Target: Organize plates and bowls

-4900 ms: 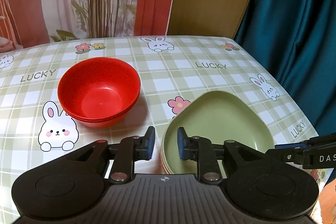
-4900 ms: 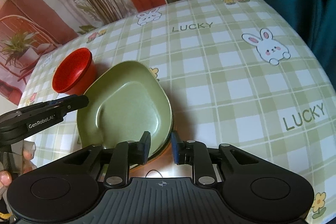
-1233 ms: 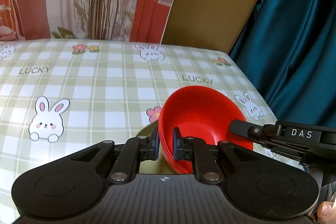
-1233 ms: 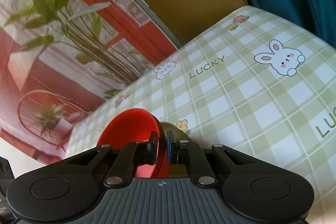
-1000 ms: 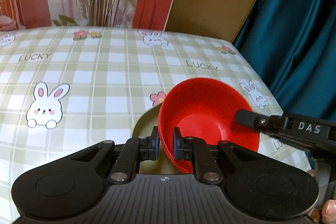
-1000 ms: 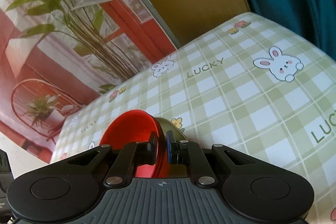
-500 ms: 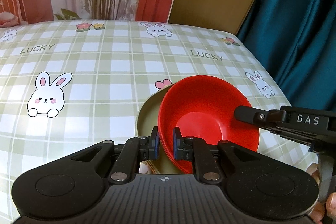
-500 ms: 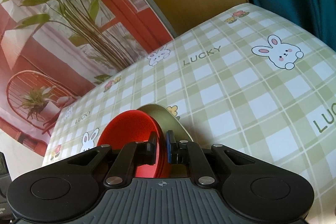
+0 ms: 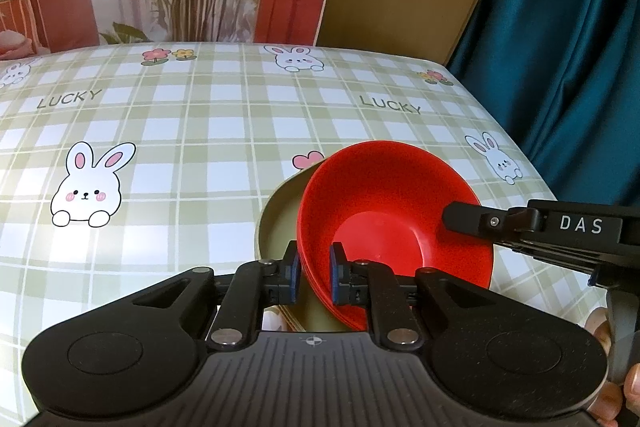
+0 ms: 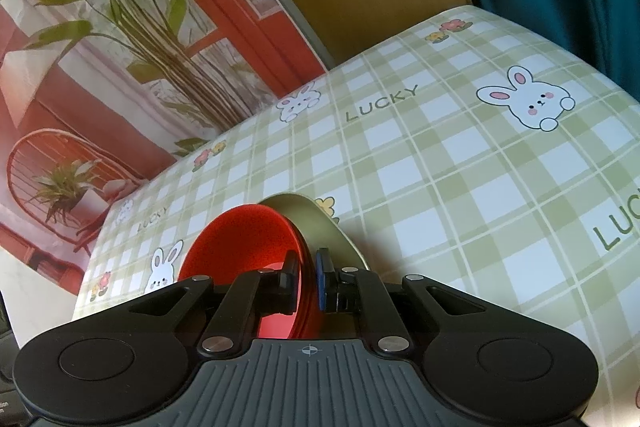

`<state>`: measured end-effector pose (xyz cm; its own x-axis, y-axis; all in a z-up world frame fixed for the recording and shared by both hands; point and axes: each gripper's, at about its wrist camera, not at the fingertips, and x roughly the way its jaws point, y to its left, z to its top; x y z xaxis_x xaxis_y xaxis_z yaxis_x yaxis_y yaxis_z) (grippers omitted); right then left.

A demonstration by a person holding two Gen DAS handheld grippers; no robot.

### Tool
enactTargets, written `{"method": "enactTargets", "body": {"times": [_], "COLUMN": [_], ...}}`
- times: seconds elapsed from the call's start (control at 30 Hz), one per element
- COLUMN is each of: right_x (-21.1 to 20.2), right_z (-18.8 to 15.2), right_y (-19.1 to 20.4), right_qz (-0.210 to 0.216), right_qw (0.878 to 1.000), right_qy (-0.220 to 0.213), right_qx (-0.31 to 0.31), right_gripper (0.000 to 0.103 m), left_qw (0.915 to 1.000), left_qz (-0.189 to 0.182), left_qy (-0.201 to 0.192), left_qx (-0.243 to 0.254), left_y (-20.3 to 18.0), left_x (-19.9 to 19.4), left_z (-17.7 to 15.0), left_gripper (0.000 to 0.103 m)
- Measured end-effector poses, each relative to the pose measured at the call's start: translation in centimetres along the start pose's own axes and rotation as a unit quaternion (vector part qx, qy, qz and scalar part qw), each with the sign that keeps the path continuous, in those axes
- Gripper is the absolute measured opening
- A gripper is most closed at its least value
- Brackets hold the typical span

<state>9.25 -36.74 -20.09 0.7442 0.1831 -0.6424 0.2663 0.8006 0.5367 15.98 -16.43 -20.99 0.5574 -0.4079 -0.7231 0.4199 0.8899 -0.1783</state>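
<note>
Bare tablecloth (image 9: 192, 131) all around; only the red bowls (image 9: 384, 223) obstruct.

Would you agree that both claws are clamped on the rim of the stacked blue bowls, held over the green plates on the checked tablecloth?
Not quite: the bowls are red, not blue, as the left wrist view shows plainly. The rest holds: the left claw and the right claw each pinch the rim, over the green plates on the checked tablecloth.
</note>
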Motion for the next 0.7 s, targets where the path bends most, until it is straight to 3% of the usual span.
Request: {"method": "enactTargets", "body": {"times": [0.27, 0.37, 0.47, 0.7], "right_x": [0.0, 0.0, -0.4, -2.3], "right_z": [0.1, 0.2, 0.4, 0.6], "right_y": [0.1, 0.2, 0.6, 2.9], "right_qz": [-0.002, -0.001, -0.002, -0.029], "right_qw": [1.0, 1.0, 1.0, 0.991], "right_qy": [-0.001, -0.003, -0.01, -0.047], "right_qx": [-0.008, -0.018, -0.026, -0.124], "right_gripper": [0.01, 0.011, 0.014, 0.023], "left_qw": [0.9998, 0.9995, 0.9993, 0.9983], "left_qz": [-0.004, -0.006, -0.002, 0.01], "left_qy": [-0.009, -0.02, -0.027, -0.046], "left_qx": [0.015, 0.022, 0.026, 0.034], "left_y": [-0.3, -0.5, -0.7, -0.6], "left_x": [-0.3, -0.7, -1.1, -2.2], "left_z": [-0.2, 0.0, 0.1, 0.4], "left_gripper": [0.023, 0.037, 0.039, 0.045]}}
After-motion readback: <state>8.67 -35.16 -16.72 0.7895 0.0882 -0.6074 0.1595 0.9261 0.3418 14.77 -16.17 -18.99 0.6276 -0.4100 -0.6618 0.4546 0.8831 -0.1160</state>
